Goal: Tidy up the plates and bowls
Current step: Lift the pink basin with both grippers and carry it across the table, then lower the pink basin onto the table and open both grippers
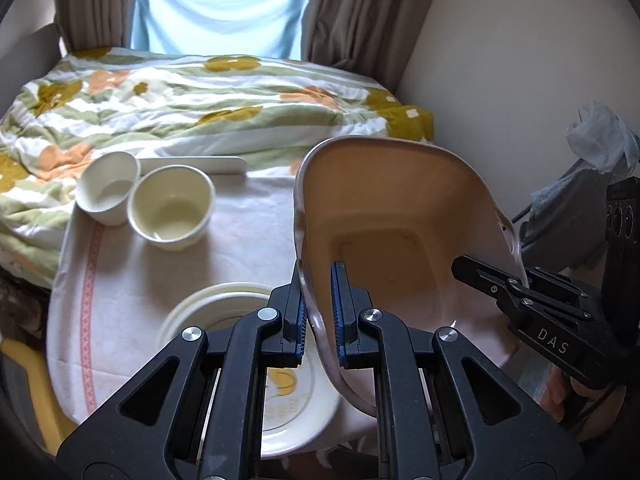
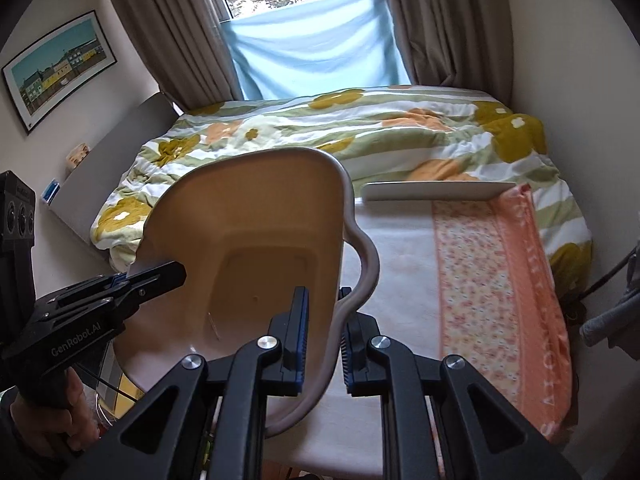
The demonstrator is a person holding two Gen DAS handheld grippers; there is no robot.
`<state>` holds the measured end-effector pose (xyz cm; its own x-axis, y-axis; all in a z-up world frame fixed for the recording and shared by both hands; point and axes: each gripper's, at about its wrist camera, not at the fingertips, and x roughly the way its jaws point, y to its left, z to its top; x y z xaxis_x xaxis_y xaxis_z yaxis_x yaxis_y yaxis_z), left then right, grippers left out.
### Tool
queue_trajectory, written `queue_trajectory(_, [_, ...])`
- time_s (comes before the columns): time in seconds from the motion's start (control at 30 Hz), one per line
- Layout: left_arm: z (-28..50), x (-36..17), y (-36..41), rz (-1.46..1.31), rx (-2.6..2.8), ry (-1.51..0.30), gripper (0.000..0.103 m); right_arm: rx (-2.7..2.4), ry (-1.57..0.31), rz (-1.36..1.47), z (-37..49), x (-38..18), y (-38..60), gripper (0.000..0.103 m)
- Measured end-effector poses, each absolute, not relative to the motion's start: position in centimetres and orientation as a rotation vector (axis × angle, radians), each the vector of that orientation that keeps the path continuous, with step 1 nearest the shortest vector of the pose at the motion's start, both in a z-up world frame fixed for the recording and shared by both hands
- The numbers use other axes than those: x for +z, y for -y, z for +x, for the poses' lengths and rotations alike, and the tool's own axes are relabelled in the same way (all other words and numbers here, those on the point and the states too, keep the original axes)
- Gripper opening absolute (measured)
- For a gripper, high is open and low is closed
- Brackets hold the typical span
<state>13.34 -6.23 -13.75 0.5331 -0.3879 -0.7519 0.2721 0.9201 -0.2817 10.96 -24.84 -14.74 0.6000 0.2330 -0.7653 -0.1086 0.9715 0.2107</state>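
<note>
A beige plastic basin (image 1: 400,216) with a grey rim is held tilted above the table by both grippers. My left gripper (image 1: 320,312) is shut on its left rim. My right gripper (image 2: 324,340) is shut on its right rim, and it also shows in the left wrist view (image 1: 492,284). The left gripper shows in the right wrist view (image 2: 132,280). Two cream bowls (image 1: 172,212) (image 1: 108,188) stand on the table's far left. A stack of cream plates (image 1: 248,328) lies under my left gripper. A white flat plate (image 2: 436,191) lies at the table's far edge.
The table is covered by a white cloth (image 1: 248,220) and a pink floral towel (image 2: 492,280). Behind it is a bed with a floral duvet (image 1: 200,96), curtains and a window. A wall (image 1: 520,80) is on the right.
</note>
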Motion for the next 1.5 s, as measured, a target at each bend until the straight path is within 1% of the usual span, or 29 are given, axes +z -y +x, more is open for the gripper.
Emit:
queue_trajectory(0.13, [13.3, -15.5, 12.1, -0.106, -0.428, -0.976, 0.009, 0.153, -0.93, 0.153, 10.4, -16.0, 29.5, 0.013])
queue_trajectory(0.23, [13.2, -17.8, 15.8, -0.098, -0.438, -1.016, 0.009, 0.132, -0.961, 0.172, 10.2, -17.9, 32.6, 0.013])
queue_trajectory(0.47, [13.6, -23.9, 20.8, -0.093, -0.421, -1.087, 0.009, 0.121, -1.021, 0.172, 10.8, -23.6, 37.8, 0.013])
queue_trajectory(0.7, [13.9, -26.4, 22.4, -0.061, -0.376, -1.092, 0.009, 0.159, -1.04, 0.184, 11.3, -26.6, 39.9, 0.013])
queue_trajectory(1.17, [14.0, -27.4, 23.2, -0.008, -0.323, -1.11, 0.01, 0.192, -1.074, 0.193, 11.0, -28.3, 40.9, 0.013])
queue_trajectory(1.23, [14.2, -27.4, 23.2, -0.004, -0.308, -1.125, 0.012, 0.185, -1.073, 0.193, 11.0, -28.2, 40.9, 0.013])
queue_trajectory(1.27, [14.3, -27.4, 23.2, -0.005, -0.299, -1.133, 0.019, 0.181, -1.073, 0.193, 11.0, -28.2, 40.9, 0.013])
queue_trajectory(1.3, [14.4, -27.4, 23.2, -0.008, -0.294, -1.136, 0.035, 0.178, -1.071, 0.194, 10.9, -28.1, 41.0, 0.013])
queue_trajectory(1.33, [14.4, -27.3, 23.1, -0.015, -0.296, -1.132, 0.047, 0.178, -1.065, 0.193, 10.9, -28.0, 41.1, 0.015])
queue_trajectory(1.37, [14.3, -27.1, 23.0, -0.02, -0.296, -1.121, 0.072, 0.177, -1.059, 0.191, 10.8, -27.9, 41.1, 0.018])
queue_trajectory(1.4, [14.2, -26.8, 22.9, -0.026, -0.293, -1.104, 0.088, 0.175, -1.051, 0.188, 10.7, -27.7, 41.2, 0.03])
queue_trajectory(1.43, [14.1, -26.4, 22.7, -0.032, -0.29, -1.087, 0.091, 0.177, -1.04, 0.189, 10.5, -27.6, 41.3, 0.049])
queue_trajectory(1.47, [14.1, -26.1, 22.6, -0.036, -0.289, -1.077, 0.093, 0.18, -1.03, 0.194, 10.3, -27.4, 41.4, 0.061])
queue_trajectory(1.5, [14.1, -25.8, 22.5, -0.038, -0.286, -1.073, 0.093, 0.183, -1.019, 0.197, 10.1, -27.3, 41.6, 0.08])
